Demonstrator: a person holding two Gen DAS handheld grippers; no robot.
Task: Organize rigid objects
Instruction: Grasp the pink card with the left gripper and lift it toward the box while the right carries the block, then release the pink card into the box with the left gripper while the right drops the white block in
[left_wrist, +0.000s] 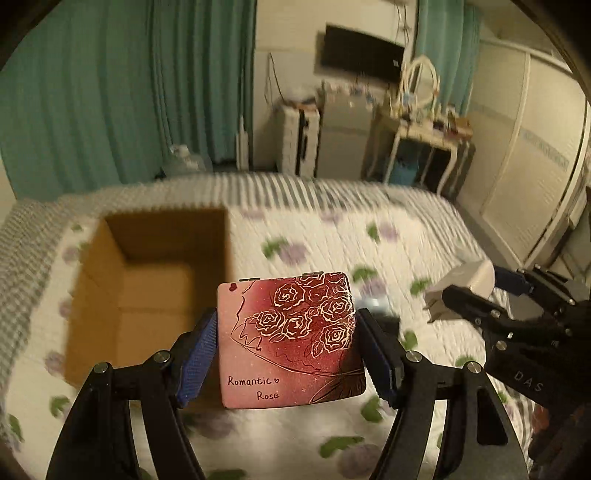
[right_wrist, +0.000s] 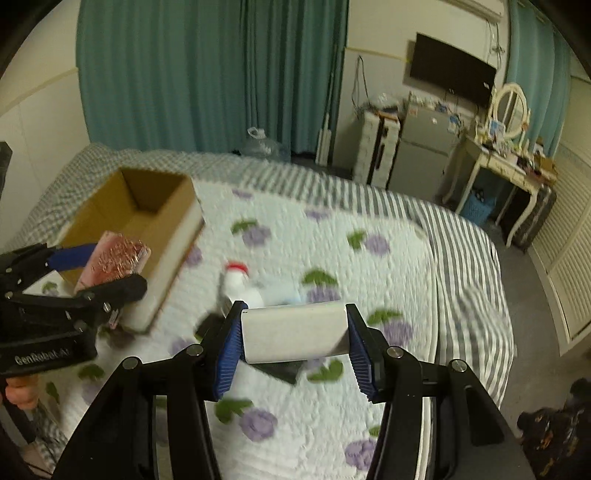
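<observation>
Over the floral quilted bed (left_wrist: 295, 240), beside the open brown cardboard box (left_wrist: 147, 280), our left gripper (left_wrist: 286, 354) pinches a flat red rose-printed "Romantic Rose" case (left_wrist: 291, 339) by its side edges. Farther right, our right gripper (right_wrist: 293, 343) clamps a white rectangular charger block (right_wrist: 293, 334), jaws about half-spread.

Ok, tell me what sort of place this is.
A bedroom, most likely in a home. A bed with a floral quilt fills the foreground, a white dressing table with an oval mirror stands against the wall, and teal curtains hang behind.
</observation>
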